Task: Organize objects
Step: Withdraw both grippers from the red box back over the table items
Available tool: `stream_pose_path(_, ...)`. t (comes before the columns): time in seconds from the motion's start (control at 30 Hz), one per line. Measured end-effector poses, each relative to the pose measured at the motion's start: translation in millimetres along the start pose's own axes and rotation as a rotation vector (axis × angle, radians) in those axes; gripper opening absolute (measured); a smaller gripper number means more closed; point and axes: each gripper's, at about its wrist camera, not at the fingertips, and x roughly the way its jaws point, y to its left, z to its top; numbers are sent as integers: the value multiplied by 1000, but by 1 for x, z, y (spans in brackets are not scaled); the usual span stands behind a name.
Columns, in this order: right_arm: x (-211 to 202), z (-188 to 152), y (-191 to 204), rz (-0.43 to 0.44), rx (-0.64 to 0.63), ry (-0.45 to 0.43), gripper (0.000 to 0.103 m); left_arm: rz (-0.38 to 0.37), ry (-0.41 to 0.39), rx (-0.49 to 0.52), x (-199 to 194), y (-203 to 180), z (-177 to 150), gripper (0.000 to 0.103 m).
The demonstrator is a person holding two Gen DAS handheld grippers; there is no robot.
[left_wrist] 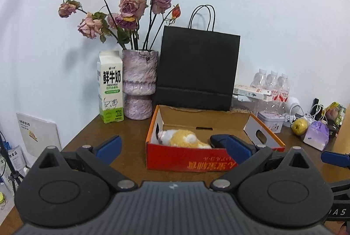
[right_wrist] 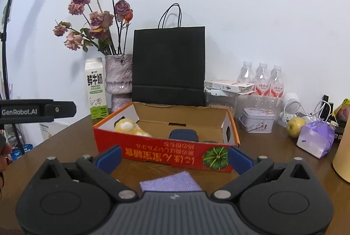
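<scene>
Both sets of fingers spread wide and empty, left gripper [left_wrist: 172, 147] and right gripper [right_wrist: 175, 157] near the front of the red box [right_wrist: 166, 152] on the brown worktop [right_wrist: 65, 143], with a yellow plush toy [left_wrist: 186, 138] inside, a purple cloth [right_wrist: 169, 181] under the right gripper.

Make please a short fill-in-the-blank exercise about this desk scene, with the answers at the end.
1. The yellow plush toy lies inside the red ____.
2. Behind the red box stands a paper bag of ____ colour.
3. The milk carton stands directly beside the vase of dried ____.
4. The purple cloth lies on the table between the right gripper fingers, which are ____.

Answers: box; black; roses; open
</scene>
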Motion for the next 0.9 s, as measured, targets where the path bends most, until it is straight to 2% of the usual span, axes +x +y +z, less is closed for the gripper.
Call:
stream_pose_path(0.5, -20, -38, 8, 6, 6, 25, 103, -29, 35, -14, -15, 18, -29, 103)
stream_pose_path(0.9, -32, -68, 21, 5, -11, 40, 103, -7, 63, 55, -24, 27, -55, 103)
